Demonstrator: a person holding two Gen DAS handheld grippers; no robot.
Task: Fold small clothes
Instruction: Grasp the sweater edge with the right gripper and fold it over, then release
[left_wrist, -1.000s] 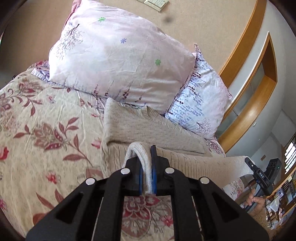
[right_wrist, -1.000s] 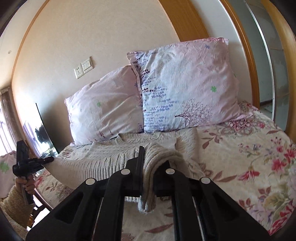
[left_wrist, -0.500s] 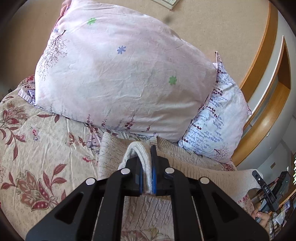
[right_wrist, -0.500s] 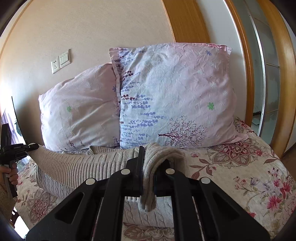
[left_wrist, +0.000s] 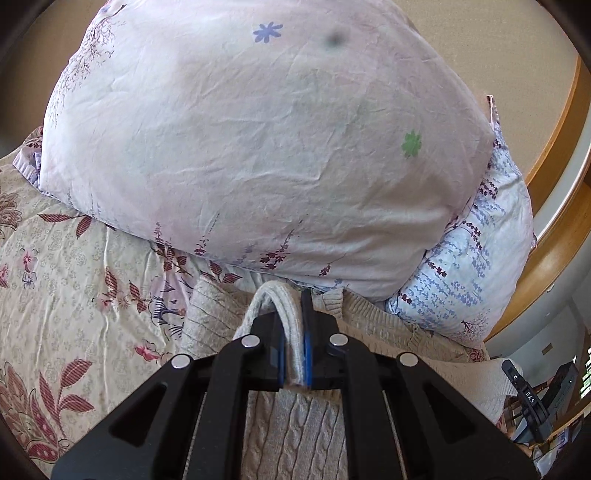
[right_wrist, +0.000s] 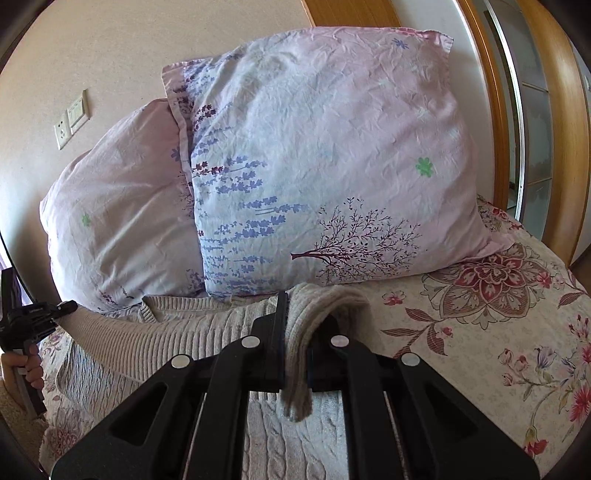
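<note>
A beige cable-knit sweater (left_wrist: 291, 424) lies on the floral bedspread, its collar end at the foot of the pillows. My left gripper (left_wrist: 293, 332) is shut on a ribbed edge of the sweater, held close to the pink pillow (left_wrist: 258, 140). My right gripper (right_wrist: 295, 332) is shut on the other ribbed edge of the sweater (right_wrist: 177, 332), which drapes over its right finger. The held edge stretches between both grippers, doubled over the sweater's body. The left gripper (right_wrist: 33, 317) also shows at the left of the right wrist view.
Two floral pillows (right_wrist: 325, 166) lean against the beige wall at the head of the bed. The floral bedspread (right_wrist: 498, 332) stretches to the right. A wooden door frame (right_wrist: 569, 147) stands at the right. A wall socket (right_wrist: 72, 118) is at the left.
Both grippers have carried the held sweater edge forward over the sweater toward the pillows. The pillows now loom much closer in both views.
</note>
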